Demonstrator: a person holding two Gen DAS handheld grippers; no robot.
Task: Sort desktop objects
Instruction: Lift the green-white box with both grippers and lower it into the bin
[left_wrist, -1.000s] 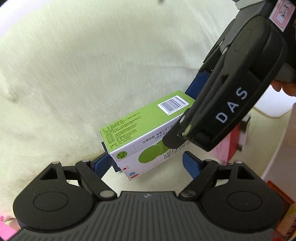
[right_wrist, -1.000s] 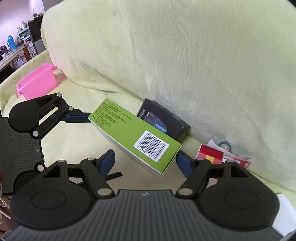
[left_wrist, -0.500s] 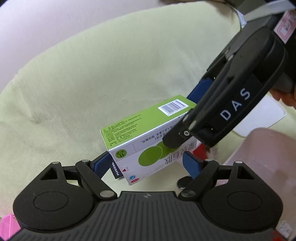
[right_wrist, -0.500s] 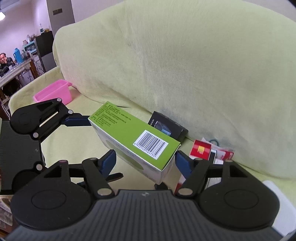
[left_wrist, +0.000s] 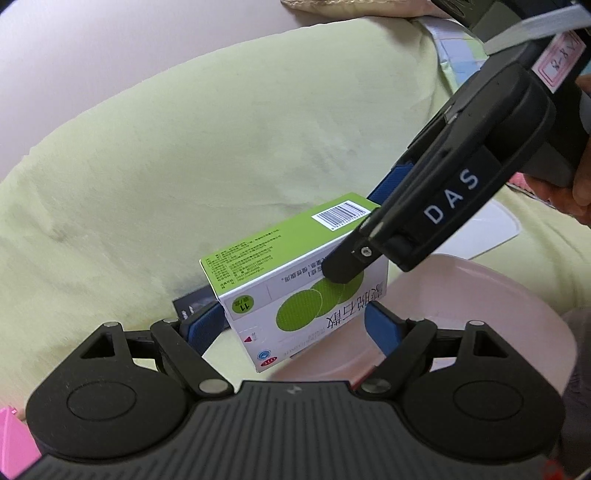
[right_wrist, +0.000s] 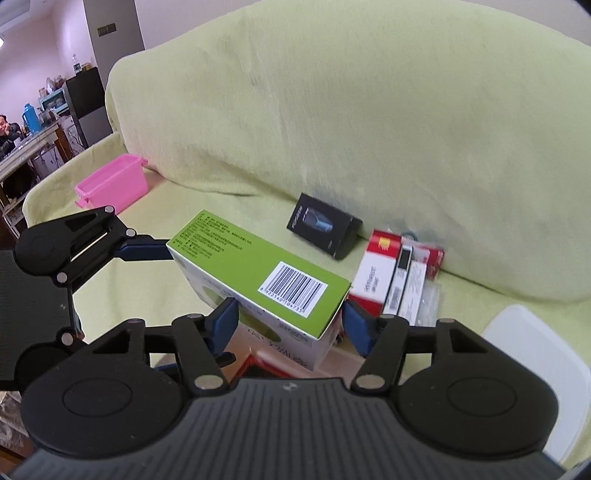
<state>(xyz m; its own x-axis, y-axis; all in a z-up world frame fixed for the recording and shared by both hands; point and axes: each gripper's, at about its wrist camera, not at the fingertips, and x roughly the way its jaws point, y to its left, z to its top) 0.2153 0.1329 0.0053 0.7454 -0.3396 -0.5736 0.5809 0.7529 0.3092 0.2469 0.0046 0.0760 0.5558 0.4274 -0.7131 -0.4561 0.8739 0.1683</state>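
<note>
A green and white medicine box (left_wrist: 295, 291) (right_wrist: 255, 266) hangs in the air between both grippers, barcode side up. My left gripper (left_wrist: 293, 326) is shut on it: one blue pad presses its near end, the other sits at its lower edge. My right gripper (right_wrist: 290, 321) is shut on its far end; in the left wrist view its black finger (left_wrist: 341, 267) presses the white face. The box hovers over the rim of a pale pink tub (left_wrist: 480, 295).
All this sits on a sofa under a yellow-green cover (right_wrist: 369, 129). A black box (right_wrist: 325, 225), red and white boxes (right_wrist: 391, 273), a white lid (right_wrist: 535, 358) and a bright pink bin (right_wrist: 110, 184) lie on the seat. A hand (left_wrist: 580, 184) holds the right gripper.
Both grippers have carried the box together up and away from the seat. The pale pink tub has come into view beneath it. Neither grip has shifted.
</note>
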